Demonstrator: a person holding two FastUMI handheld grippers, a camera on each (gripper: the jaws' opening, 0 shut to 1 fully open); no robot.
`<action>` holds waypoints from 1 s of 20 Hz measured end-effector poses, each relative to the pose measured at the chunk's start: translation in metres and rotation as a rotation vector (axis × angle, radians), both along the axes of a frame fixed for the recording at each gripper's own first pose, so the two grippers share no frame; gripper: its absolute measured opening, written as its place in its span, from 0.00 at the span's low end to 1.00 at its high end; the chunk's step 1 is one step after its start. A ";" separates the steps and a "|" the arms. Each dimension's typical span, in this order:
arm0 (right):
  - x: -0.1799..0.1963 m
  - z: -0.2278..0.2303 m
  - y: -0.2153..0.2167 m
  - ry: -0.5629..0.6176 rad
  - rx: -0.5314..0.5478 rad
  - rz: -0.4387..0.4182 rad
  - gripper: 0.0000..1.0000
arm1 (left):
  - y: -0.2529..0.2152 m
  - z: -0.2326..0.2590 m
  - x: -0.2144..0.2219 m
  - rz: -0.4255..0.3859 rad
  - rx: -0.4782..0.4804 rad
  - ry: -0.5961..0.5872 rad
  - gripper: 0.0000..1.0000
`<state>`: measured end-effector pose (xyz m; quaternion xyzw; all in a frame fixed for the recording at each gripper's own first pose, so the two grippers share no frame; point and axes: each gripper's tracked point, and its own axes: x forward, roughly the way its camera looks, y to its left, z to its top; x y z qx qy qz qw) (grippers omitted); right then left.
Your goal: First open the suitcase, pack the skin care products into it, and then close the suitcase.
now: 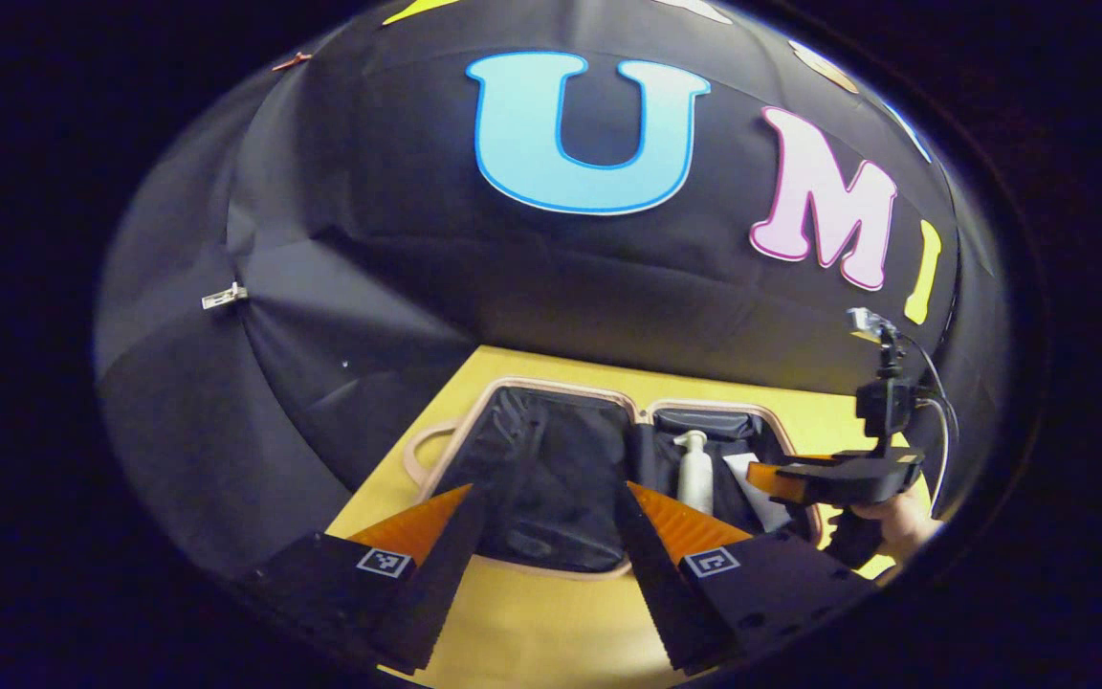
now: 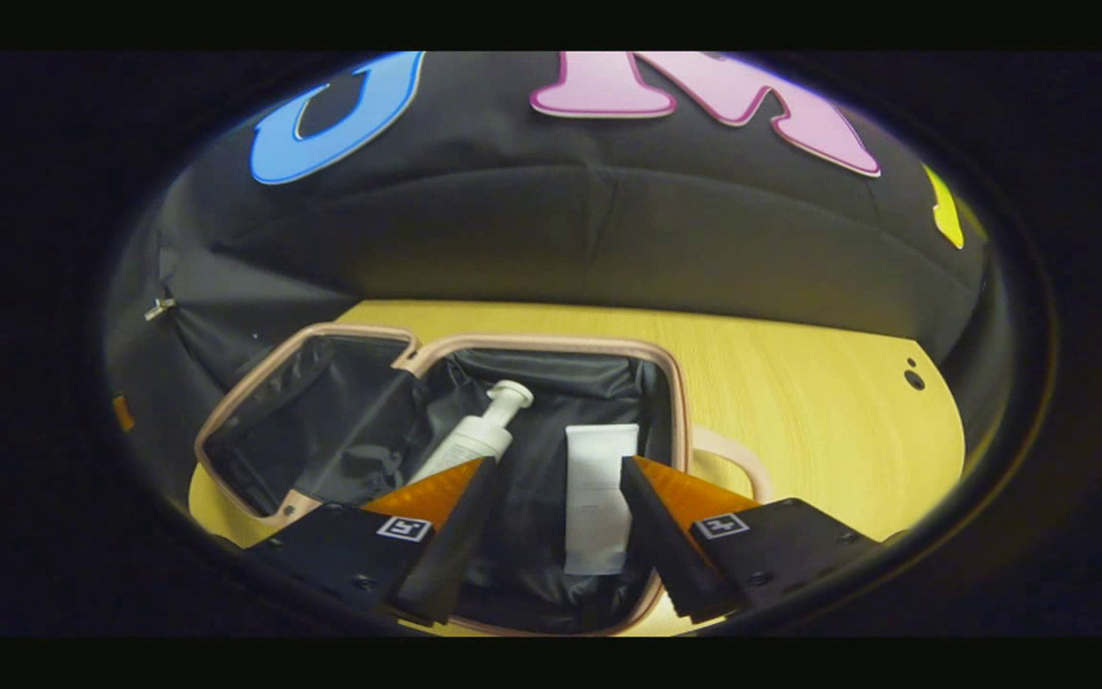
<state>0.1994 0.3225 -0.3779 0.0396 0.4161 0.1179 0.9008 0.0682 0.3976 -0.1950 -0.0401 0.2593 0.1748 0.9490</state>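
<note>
- The suitcase [image 2: 436, 356] lies open flat on the yellow table [image 2: 800, 402], its two dark-lined halves side by side at the centre of the right gripper view; in the left gripper view it sits at lower centre, beyond the fingers.
- Two skin care items already rest in one half: a white pump bottle [image 2: 479, 435] lying tilted, and a white tube [image 2: 597, 488] just beside it, apart from the bottle.
- The right gripper [image 2: 551, 517] hovers over that half with its fingers spread and nothing between them; the tube shows in the gap but is not pinched.
- The left gripper [image 1: 546, 541] hangs above the other half, fingers likewise spread wide and empty.
- Judged from this, packing looks done or nearly so (no further products show on the table), so closing appears to be the step in hand.
- To do it well, a gripper should catch the pink rim of the empty half, at the left of the right gripper view, and fold it over the filled half, keeping the bottle's pump below the rim so it does not jam the seam.
- The left gripper view adds the right gripper from the side at its right edge, with the hand [image 1: 905, 526] holding it.
- The right gripper view adds a looped handle [image 2: 738, 455] by the filled half and the bare table at the right of the frame.
</note>
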 end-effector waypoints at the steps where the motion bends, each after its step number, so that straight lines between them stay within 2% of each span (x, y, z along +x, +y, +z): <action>1: 0.000 0.011 -0.002 -0.024 0.003 0.002 0.82 | 0.020 -0.006 0.003 0.024 0.020 0.013 0.89; 2: -0.002 0.023 -0.005 -0.048 0.002 0.003 0.81 | 0.040 -0.011 0.004 0.036 0.047 0.026 0.89; 3: -0.002 0.038 -0.008 -0.084 0.010 -0.004 0.89 | 0.058 -0.016 0.007 0.058 0.079 0.044 0.90; 4: -0.005 0.051 -0.008 -0.116 0.031 -0.012 0.93 | 0.069 -0.024 0.014 0.046 0.079 0.056 0.90; 6: -0.012 0.078 -0.011 -0.192 0.064 -0.028 0.98 | 0.096 -0.031 0.018 0.075 0.044 0.051 0.90; 9: -0.037 0.117 -0.024 -0.305 0.050 -0.005 0.98 | 0.129 -0.058 0.025 0.101 -0.015 0.107 0.88; 12: -0.067 0.144 -0.030 -0.383 0.036 0.031 0.98 | 0.182 -0.093 0.045 0.116 -0.005 0.183 0.90; 16: -0.114 0.140 -0.041 -0.372 -0.025 0.114 0.97 | 0.202 -0.138 0.072 0.125 -0.187 0.253 0.92; 20: -0.135 0.127 -0.049 -0.342 -0.072 0.141 0.97 | 0.208 -0.170 0.081 0.103 -0.251 0.380 0.93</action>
